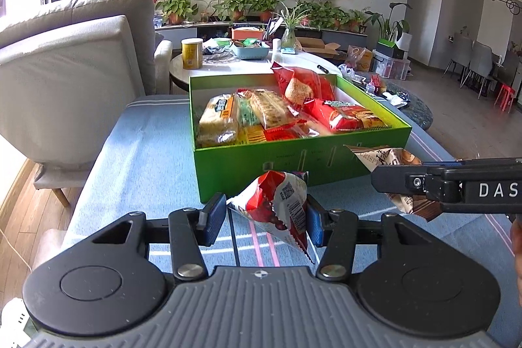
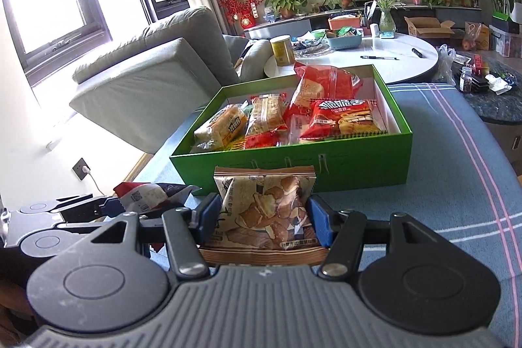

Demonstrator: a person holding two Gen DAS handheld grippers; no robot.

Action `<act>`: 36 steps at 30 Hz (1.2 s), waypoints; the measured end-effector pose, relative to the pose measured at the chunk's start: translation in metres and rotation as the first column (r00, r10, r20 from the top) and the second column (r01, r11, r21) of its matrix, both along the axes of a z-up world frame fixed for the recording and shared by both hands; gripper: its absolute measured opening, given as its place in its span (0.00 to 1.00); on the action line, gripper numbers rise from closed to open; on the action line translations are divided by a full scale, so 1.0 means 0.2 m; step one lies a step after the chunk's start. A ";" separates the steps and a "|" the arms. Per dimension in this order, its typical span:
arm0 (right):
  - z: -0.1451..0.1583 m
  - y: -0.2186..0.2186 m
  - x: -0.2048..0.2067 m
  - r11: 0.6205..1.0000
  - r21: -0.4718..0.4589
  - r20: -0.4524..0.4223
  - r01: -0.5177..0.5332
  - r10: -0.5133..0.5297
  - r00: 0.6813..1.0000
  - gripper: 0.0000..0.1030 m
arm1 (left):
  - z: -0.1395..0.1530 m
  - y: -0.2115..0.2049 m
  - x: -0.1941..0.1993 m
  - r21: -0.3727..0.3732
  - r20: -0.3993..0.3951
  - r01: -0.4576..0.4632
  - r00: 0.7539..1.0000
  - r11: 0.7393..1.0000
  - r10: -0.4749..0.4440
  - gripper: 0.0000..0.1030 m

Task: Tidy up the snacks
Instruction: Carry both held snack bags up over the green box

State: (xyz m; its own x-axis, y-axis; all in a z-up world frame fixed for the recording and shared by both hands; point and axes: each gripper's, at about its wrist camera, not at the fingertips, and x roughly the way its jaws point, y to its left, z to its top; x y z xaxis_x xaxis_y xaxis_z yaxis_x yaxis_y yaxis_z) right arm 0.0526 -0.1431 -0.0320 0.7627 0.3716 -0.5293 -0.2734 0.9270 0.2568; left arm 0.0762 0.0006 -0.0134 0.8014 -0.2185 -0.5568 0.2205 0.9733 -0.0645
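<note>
- Your left gripper (image 1: 266, 219) is clamped on a red-and-white snack packet (image 1: 277, 201); the blue pads press its sides and it hangs clear of the blue striped cloth (image 1: 146, 152), just short of the green box (image 1: 293, 158).
- Your right gripper (image 2: 262, 219) is closed on a brown crisps packet (image 2: 266, 207) — held flat between the pads, also just in front of the box's near wall.
- The green box already holds several packets: a pale bread-like pack (image 1: 217, 119) at the left, a long biscuit pack (image 1: 267, 108) beside it, a red bag (image 1: 301, 85) leaning at the back and a red crisps bag (image 1: 350, 116) at the right.
- I see no loose snacks left on the cloth in either view, so by my reading these two packets are the last visible ones to go in.
- What is left, as I judge it — carry each packet over the near wall, let go inside, and perhaps tidy the pile, since the packets lie overlapping.
- Free room looks best at the box's right rear corner.
</note>
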 end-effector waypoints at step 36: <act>0.04 -0.05 0.21 0.994 0.093 0.002 0.059 -0.060 0.998 0.75 | 0.13 -0.02 0.32 0.048 0.065 -0.036 0.997 0.998 0.032 0.46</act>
State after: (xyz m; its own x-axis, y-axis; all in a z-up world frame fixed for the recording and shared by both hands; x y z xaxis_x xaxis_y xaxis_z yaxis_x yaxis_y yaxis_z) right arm 0.0953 -0.1522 -0.0249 0.7877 0.3727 -0.4906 -0.2199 0.9139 0.3411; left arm 0.1392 -0.0029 0.0128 0.8422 -0.1643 -0.5136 0.1894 0.9819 -0.0035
